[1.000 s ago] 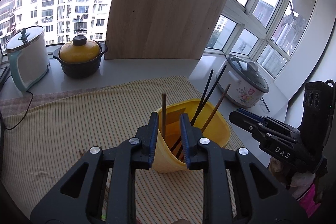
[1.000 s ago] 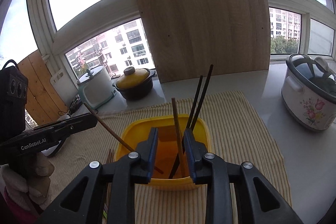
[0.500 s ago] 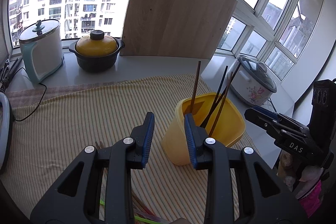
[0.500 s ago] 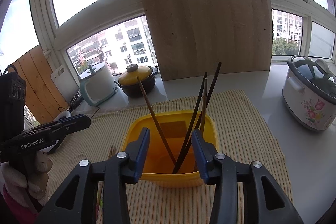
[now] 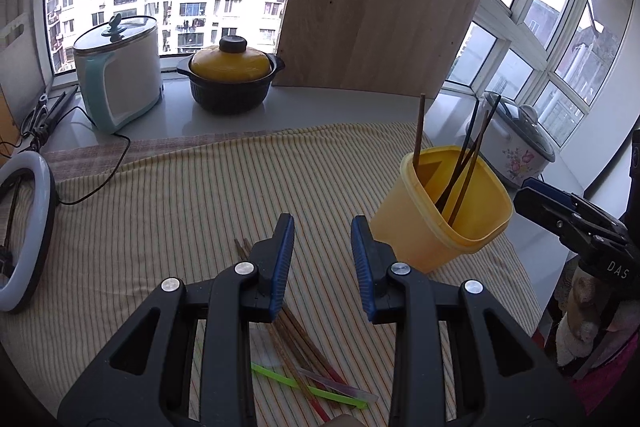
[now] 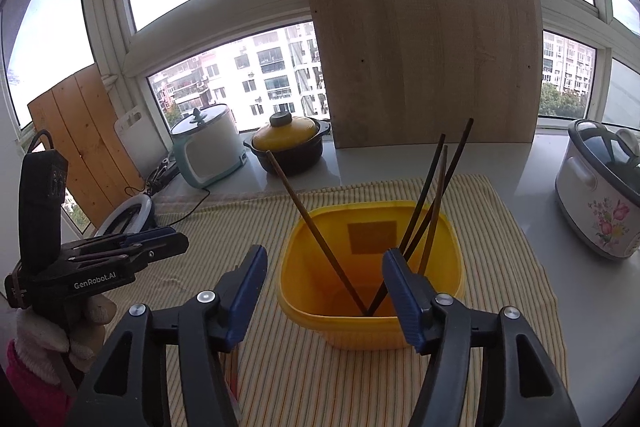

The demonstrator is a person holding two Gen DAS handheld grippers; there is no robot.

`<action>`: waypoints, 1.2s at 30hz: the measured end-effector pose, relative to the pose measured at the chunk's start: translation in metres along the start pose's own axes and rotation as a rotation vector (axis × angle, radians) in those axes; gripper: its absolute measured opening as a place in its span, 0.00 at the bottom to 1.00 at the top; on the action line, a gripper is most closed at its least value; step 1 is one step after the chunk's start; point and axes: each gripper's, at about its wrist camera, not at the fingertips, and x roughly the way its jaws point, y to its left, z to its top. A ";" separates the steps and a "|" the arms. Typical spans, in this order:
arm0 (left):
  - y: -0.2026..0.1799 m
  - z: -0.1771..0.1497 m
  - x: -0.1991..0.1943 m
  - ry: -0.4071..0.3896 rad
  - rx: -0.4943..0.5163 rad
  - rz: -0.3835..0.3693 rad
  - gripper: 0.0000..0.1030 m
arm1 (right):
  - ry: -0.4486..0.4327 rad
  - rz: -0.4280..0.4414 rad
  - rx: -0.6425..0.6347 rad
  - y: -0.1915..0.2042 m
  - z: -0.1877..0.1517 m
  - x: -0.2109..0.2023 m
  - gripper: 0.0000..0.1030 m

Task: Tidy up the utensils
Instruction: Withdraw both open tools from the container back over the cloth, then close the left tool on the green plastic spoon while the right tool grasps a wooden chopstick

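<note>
Four chopsticks are stood in the yellow tub on the striped cloth, over which the right gripper, just opened, and the left gripper are held spread and empty, loose chopsticks beneath the left

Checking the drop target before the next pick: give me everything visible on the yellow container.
The yellow container is a squarish tub with rounded corners and a rolled rim, plastic by its look, slightly translucent, with a darker rectangular patch on its far wall. It stands upright and open-topped on the striped cloth. Four chopsticks stand in it: one brown leaning left, two dark and one brown leaning right, tips meeting at the bottom. Neither gripper touches it; the right gripper hovers open in front of it.
</note>
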 end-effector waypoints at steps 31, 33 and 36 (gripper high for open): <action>0.104 -0.102 0.034 0.223 -0.213 0.020 0.28 | 0.314 0.213 -0.150 0.092 -0.049 0.098 0.45; 0.106 -0.105 0.038 0.235 -0.219 0.017 0.28 | 0.356 0.236 -0.126 0.094 -0.051 0.111 0.40; 0.107 -0.108 0.043 0.243 -0.226 0.008 0.27 | 0.411 0.256 -0.092 0.097 -0.054 0.129 0.36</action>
